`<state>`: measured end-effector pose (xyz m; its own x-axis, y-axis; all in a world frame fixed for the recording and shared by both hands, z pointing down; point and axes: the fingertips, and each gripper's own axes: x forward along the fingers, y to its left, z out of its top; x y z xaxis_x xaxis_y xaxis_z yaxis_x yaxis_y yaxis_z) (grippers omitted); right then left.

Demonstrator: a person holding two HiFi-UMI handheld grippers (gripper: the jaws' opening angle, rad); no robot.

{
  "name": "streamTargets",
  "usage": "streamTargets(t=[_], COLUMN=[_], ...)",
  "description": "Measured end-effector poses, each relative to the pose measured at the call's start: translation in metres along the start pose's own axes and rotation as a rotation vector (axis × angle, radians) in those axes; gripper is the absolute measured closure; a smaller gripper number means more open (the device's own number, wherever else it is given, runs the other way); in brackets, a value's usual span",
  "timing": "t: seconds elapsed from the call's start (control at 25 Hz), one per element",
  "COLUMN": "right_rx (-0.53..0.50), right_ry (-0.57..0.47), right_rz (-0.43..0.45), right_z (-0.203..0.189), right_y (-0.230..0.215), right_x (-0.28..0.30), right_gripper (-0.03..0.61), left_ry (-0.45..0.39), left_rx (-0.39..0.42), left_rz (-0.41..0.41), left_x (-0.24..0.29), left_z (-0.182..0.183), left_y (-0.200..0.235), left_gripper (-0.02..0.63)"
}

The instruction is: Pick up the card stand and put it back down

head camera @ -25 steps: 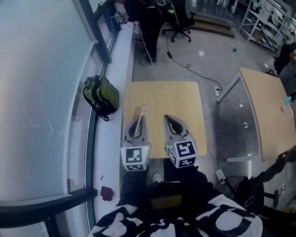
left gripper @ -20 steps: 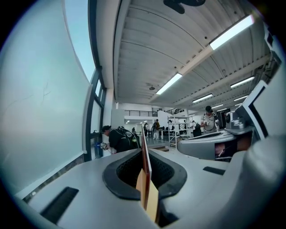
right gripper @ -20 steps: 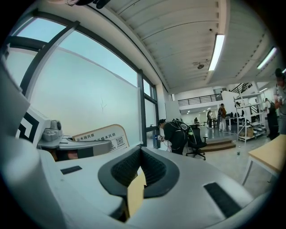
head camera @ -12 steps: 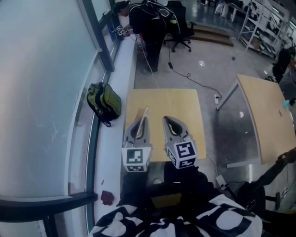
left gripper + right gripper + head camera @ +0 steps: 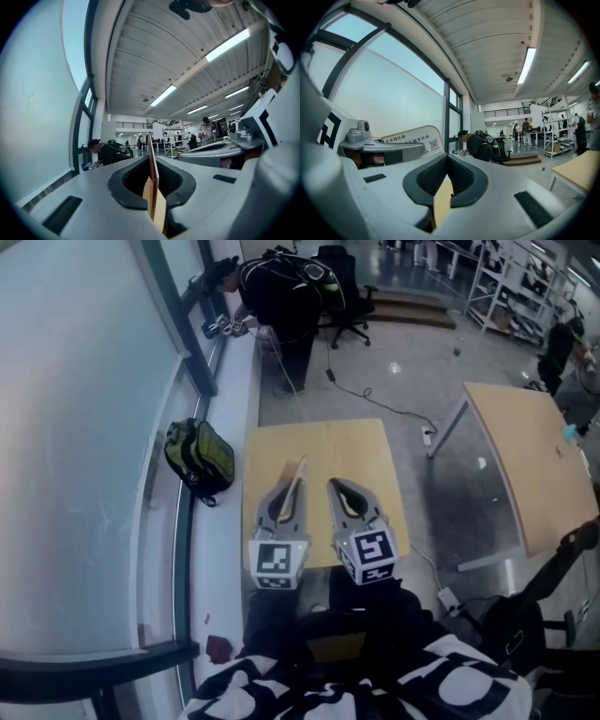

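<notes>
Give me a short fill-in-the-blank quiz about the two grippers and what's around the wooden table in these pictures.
1. The left gripper is shut on a thin, flat, light brown ____.
2. The right gripper has its jaws pressed ____, with nothing between them.
3. On the white ledge beside the light wooden square table lies a ____ backpack.
Missing words: card stand; together; green.

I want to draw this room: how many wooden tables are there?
2. The near table is in the middle of the head view; the far table stands to its right, across the grey floor. Others may be hidden.
</notes>
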<state>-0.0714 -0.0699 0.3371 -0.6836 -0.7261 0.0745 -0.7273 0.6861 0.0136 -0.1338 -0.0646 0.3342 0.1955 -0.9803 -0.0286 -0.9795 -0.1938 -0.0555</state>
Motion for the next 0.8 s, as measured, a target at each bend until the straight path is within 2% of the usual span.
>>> streamTargets(t=[0.52,0.8], right_rx=[0.029,0.067], right_ry=[0.031,0.071], right_rz=[-0.221,-0.295], right_z=[-0.025,-0.048], right_y=[-0.082,-0.119], right_x=[-0.039,-0.047], right_gripper=[0.558,0.558], left_ry=[0.067,0.134], left_rx=[-0.048,-0.085], left_rz=[-0.269,-0.357], left_x=[0.052,0.082], left_z=[-0.027,-0.057], left_y=[-0.079,-0.110], left_gripper=[0.594,0.594])
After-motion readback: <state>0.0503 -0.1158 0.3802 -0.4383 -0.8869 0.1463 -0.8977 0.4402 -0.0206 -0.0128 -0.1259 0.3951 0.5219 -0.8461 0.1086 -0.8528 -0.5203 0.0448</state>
